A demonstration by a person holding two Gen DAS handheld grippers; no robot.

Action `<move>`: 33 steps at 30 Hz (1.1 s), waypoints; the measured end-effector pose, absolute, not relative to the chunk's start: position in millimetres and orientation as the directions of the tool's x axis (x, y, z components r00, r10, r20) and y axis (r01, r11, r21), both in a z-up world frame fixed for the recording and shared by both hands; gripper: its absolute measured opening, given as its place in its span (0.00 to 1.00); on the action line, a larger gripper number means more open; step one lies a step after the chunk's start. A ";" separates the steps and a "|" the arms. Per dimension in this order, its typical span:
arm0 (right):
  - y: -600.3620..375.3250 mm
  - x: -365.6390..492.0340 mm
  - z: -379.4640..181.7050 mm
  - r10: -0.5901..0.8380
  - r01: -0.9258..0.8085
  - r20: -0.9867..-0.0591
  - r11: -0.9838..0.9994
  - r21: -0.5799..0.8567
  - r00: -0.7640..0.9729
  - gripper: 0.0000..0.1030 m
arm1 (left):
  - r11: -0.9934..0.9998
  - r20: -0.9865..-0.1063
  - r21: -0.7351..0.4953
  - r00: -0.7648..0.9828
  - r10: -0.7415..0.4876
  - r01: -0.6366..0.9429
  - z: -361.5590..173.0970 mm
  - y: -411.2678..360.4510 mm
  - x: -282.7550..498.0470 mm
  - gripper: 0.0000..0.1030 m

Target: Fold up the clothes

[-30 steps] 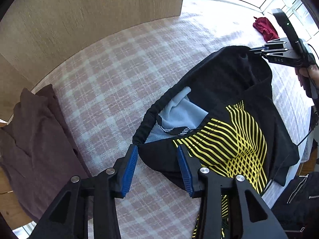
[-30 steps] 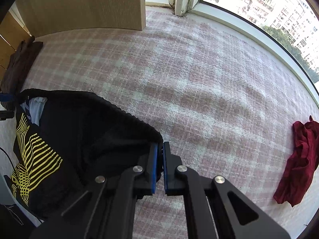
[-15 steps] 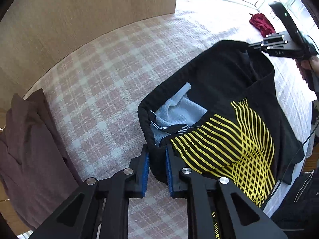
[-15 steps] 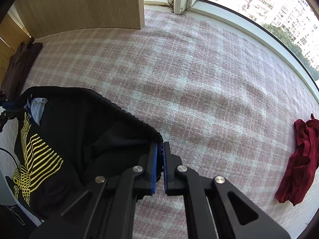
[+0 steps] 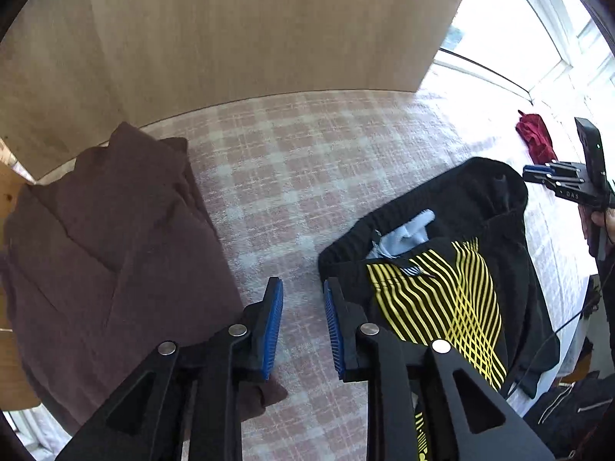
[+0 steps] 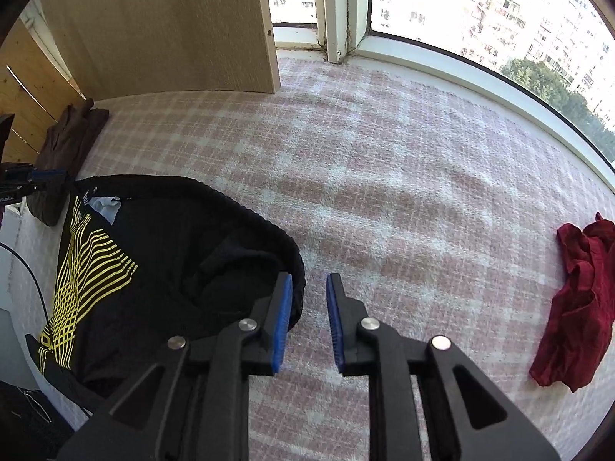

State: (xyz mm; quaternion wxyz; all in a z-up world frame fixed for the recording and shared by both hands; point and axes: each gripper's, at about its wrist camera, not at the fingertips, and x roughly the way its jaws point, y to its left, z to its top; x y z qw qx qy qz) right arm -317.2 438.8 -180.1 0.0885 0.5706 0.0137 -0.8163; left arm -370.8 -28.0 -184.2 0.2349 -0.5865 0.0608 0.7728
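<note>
Black shorts with yellow wavy stripes lie flat on the pink checked blanket, their waistband toward the far side and a pale grey lining showing. My left gripper hovers just left of the shorts' waistband corner; its jaws are opening with only blanket between them. My right gripper hangs beside the waistband's right end, its jaws opening and free of cloth. The right gripper also shows at the right edge of the left wrist view, held by a hand.
A folded brown garment lies left of the shorts by a wooden panel. A crumpled red garment lies far right. A window sill bounds the blanket's far side. A dark bag sits at the lower right.
Both grippers let go of the shorts' waistband, opened and lifted away. The left one shifted left, off the corner; the shorts now lie loose on the blanket.
</note>
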 end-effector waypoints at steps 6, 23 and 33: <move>424.6 -312.9 -208.3 -0.124 0.181 -0.954 -0.981 0.076 -0.273 0.20 | -0.844 -0.952 -0.159 -0.148 0.269 -0.512 -192.0 21.1 -361.6 0.57; 424.4 -321.1 -207.6 -0.124 0.165 -0.949 -0.983 0.078 -0.289 0.20 | -0.877 -0.968 -0.051 -0.192 0.161 -0.477 -229.5 32.9 -360.7 0.12; 425.9 -323.9 -202.7 -0.147 0.173 -0.943 -0.980 0.098 -0.298 0.34 | -0.937 -0.946 -0.080 -0.269 0.179 -0.341 -197.2 -24.9 -357.1 0.07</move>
